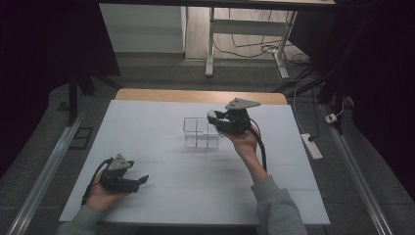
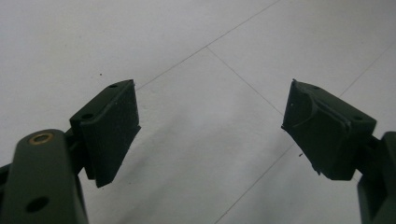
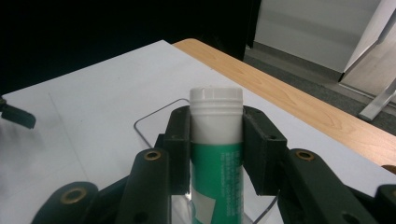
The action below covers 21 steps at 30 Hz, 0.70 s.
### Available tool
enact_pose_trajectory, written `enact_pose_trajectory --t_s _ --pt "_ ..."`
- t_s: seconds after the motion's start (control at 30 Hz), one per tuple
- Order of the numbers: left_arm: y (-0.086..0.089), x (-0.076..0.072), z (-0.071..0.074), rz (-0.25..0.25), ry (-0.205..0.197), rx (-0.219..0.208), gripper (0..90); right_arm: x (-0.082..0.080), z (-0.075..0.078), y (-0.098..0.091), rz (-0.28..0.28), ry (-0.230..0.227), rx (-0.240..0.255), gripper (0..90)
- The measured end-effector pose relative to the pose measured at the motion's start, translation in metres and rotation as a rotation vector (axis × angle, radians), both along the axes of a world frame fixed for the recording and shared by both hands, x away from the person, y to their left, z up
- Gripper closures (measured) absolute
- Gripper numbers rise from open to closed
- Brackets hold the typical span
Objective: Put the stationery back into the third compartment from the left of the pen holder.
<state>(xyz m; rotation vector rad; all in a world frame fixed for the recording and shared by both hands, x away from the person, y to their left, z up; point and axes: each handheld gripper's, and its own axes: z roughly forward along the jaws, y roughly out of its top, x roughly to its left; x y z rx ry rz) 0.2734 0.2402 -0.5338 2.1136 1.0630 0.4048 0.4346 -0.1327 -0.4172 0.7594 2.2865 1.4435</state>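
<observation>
Green tube, base hidden, clamped by right gripper; left gripper gapes.

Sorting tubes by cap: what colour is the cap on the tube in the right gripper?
White, above a green label; the cap shows best in the right gripper view.

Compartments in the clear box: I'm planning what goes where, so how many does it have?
3 visible: the clear box has two smaller compartments at the back and one long one in front; the right gripper may hide part.
</observation>
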Motion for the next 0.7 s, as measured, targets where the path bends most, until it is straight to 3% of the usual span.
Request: enact_pose_trajectory --t_s 0.7 --pt "0.000 0.000 0.000 -0.002 0.001 0.005 18.0 0.021 -0.003 0.016 -0.023 0.015 0.056 64.3"
